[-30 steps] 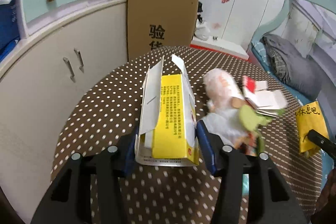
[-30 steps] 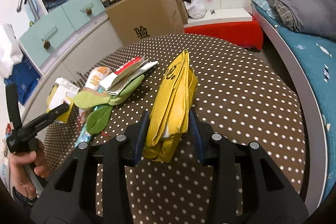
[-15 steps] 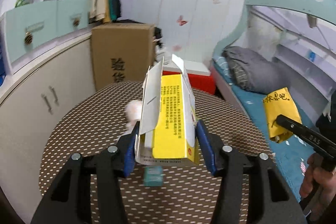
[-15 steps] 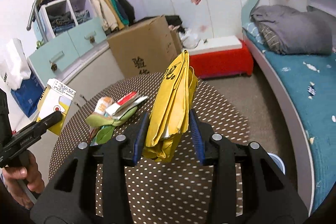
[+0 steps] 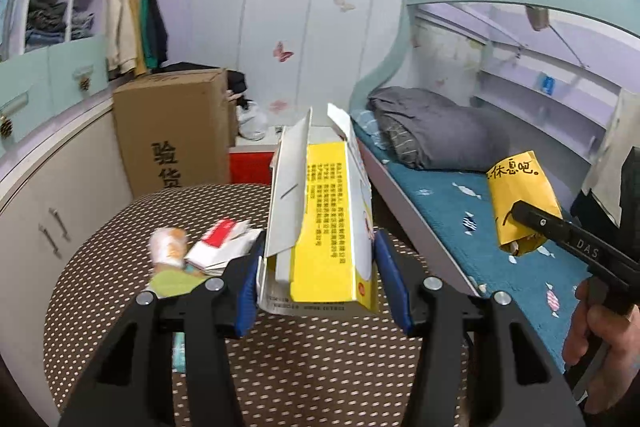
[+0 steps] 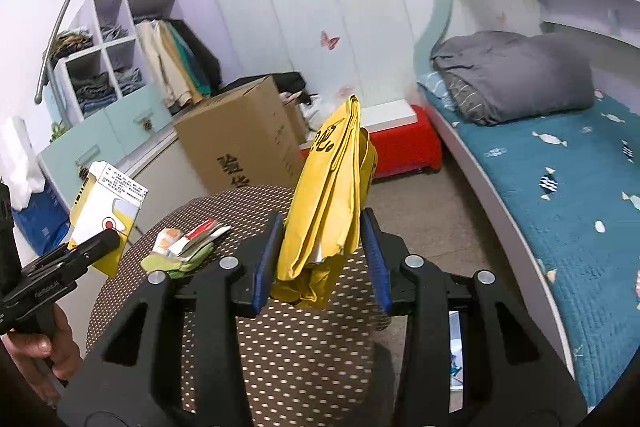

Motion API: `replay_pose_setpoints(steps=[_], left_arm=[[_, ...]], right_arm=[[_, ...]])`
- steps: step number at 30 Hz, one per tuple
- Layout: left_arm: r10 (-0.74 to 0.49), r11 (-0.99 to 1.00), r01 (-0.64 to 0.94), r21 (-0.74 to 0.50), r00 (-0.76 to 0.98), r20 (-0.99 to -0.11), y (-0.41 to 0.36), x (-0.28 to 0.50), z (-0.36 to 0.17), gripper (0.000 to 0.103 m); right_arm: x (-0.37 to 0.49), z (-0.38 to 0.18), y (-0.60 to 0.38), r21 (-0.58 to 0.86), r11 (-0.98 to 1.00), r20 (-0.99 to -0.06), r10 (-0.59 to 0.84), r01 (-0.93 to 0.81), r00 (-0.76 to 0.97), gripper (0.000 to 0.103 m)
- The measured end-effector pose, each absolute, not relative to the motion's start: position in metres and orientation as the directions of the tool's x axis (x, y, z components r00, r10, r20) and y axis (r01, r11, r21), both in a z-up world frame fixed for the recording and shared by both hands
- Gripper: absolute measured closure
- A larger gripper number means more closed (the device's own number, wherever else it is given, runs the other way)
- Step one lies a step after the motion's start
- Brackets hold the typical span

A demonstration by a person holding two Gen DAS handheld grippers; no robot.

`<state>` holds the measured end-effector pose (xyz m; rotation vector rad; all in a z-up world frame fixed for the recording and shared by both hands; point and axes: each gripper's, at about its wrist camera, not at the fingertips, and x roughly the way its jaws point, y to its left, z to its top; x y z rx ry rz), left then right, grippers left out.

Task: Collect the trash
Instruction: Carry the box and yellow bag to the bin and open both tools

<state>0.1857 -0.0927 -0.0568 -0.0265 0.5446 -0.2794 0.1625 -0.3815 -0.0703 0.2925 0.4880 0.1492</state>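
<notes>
Currently held: left gripper [image 5: 316, 287] clamped on yellow carton [image 5: 324, 223], long axis upright.
Right gripper [image 6: 320, 263]: clamped on yellow bag [image 6: 328, 195], lower centre, above bench [image 6: 280, 347].

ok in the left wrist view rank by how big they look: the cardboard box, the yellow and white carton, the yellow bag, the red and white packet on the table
1. yellow and white carton, inflated by being right at the camera in the left tongs
2. cardboard box
3. yellow bag, in the right tongs
4. red and white packet
</notes>
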Motion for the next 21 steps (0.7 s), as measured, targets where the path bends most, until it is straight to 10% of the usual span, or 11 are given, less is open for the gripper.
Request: replay_pose_setpoints(steps=[21], left_arm=[[-0.436,0.859,0.502,-0.096,0.621,-0.651,-0.262,0.233,-0.119,0.051]], right_arm=[[0.225,-0.246,-0.528,0.378,0.885,-0.728,0.104,0.27,0.678,0.062]])
